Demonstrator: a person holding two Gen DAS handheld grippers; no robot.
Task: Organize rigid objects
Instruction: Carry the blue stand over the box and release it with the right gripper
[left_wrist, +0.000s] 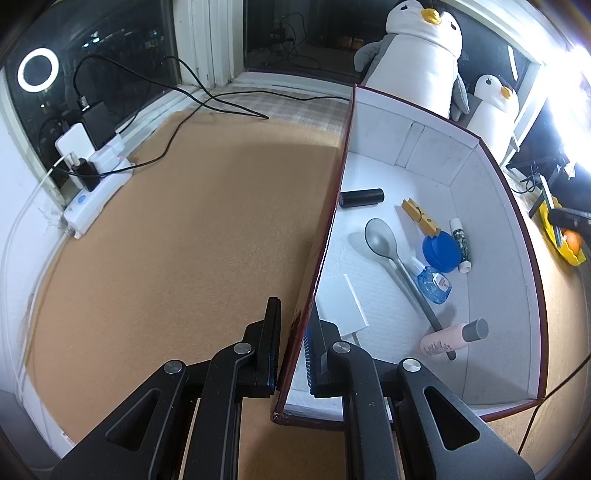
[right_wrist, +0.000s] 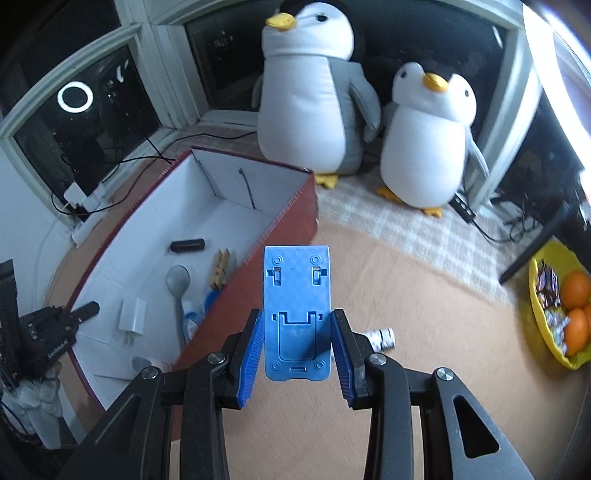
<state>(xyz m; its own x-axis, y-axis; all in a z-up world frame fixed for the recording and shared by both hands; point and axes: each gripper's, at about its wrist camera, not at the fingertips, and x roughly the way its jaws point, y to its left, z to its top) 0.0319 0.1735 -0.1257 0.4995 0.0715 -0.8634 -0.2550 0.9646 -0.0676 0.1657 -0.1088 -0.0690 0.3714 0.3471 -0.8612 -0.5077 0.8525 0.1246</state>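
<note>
A dark red cardboard box (left_wrist: 334, 206) with a white inside stands on the tan mat. My left gripper (left_wrist: 295, 328) is shut on its near left wall, one finger outside and one inside. In the box lie a black cylinder (left_wrist: 362, 198), a wooden clothespin (left_wrist: 421, 218), a grey spoon (left_wrist: 382, 240), a blue lid (left_wrist: 441, 249), a small blue bottle (left_wrist: 432, 282), a white charger (left_wrist: 341, 302), a lip balm (left_wrist: 461, 245) and a pink bottle (left_wrist: 452, 338). My right gripper (right_wrist: 297, 328) is shut on a flat blue plastic phone stand (right_wrist: 297, 295), held above the mat to the right of the box (right_wrist: 280, 236).
Two plush penguins (right_wrist: 314, 96) stand behind the box. A yellow bowl (right_wrist: 543, 321) with oranges and sweets sits at the right. A small white tube (right_wrist: 382, 338) lies on the mat under the right gripper. A power strip (left_wrist: 96, 192) with cables runs along the left window sill.
</note>
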